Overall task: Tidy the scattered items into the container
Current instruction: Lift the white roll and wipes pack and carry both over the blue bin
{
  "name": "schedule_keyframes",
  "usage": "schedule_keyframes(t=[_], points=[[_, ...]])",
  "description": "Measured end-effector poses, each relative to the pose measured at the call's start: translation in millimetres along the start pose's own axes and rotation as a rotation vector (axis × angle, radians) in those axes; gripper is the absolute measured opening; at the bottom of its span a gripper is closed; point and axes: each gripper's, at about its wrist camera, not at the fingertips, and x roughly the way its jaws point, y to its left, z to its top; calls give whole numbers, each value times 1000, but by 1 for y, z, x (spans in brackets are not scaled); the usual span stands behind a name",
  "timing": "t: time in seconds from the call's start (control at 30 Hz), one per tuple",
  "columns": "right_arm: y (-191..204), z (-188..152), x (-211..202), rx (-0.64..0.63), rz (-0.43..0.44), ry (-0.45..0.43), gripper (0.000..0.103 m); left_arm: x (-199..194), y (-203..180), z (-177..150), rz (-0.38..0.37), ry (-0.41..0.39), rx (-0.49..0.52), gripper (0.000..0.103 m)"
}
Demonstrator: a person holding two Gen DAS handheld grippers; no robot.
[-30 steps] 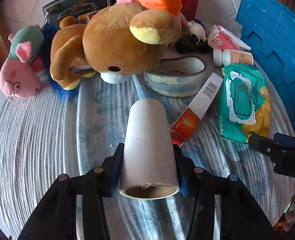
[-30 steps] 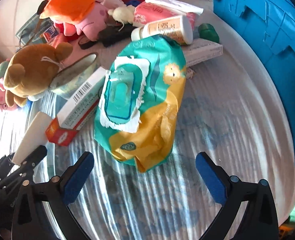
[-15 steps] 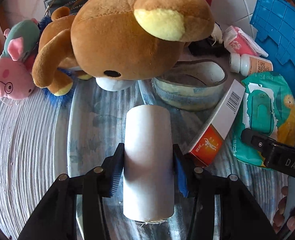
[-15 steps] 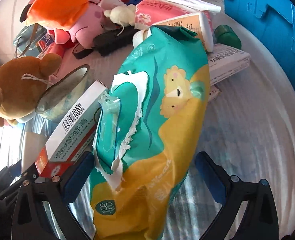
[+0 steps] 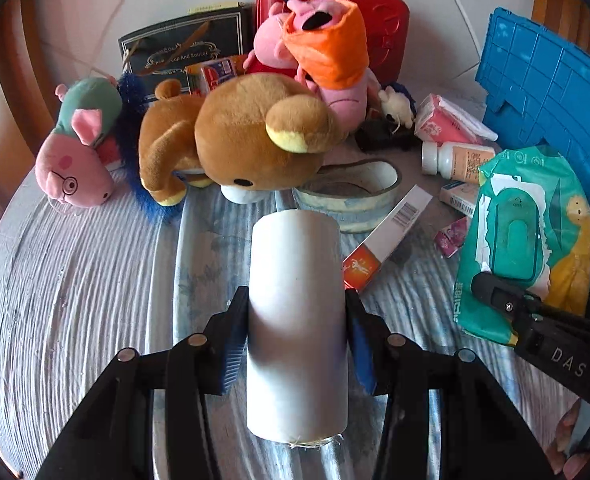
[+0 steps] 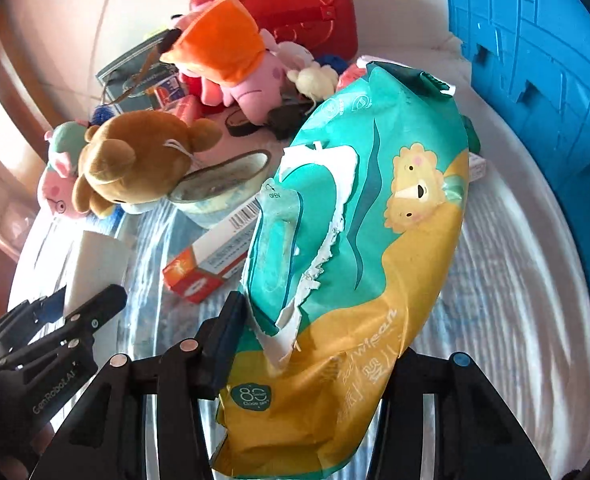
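My left gripper is shut on a white paper roll and holds it above the table. My right gripper is shut on a green and yellow wet-wipes pack, lifted off the table; the pack also shows in the left wrist view. The blue plastic crate stands at the right, and shows in the left wrist view too. A brown bear plush lies behind the roll.
On the table lie a tape ring, an orange-white box, a white bottle, a pink tissue pack, pink pig plushes, a black box and a red case.
My right gripper closed on the wipes pack and lifted it. My left gripper raised the roll and pulled back from the bear.
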Motion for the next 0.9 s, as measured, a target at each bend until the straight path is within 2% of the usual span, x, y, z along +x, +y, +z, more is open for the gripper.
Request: schedule_keyframes(t=[0.07,0.2,0.53,0.73,0.9], points=[[6,-3,-20,-16,10,-24,46,-13,-13,12,-6,-33,-1,45],[22,-8,-64,-48,14,-79,46,-50,-15,18,-35,-104,13,45],[53,-3,-178,-71,-47,-246,46,-147,-26,30,-110,-268,52,45],[44,3,-244,-78,-78,-345,46,-192,-55,44,-172,-368,96,45],[18,16,-288,-94,-130,-436,46,-210,-102,61,-215,-439,140,45]])
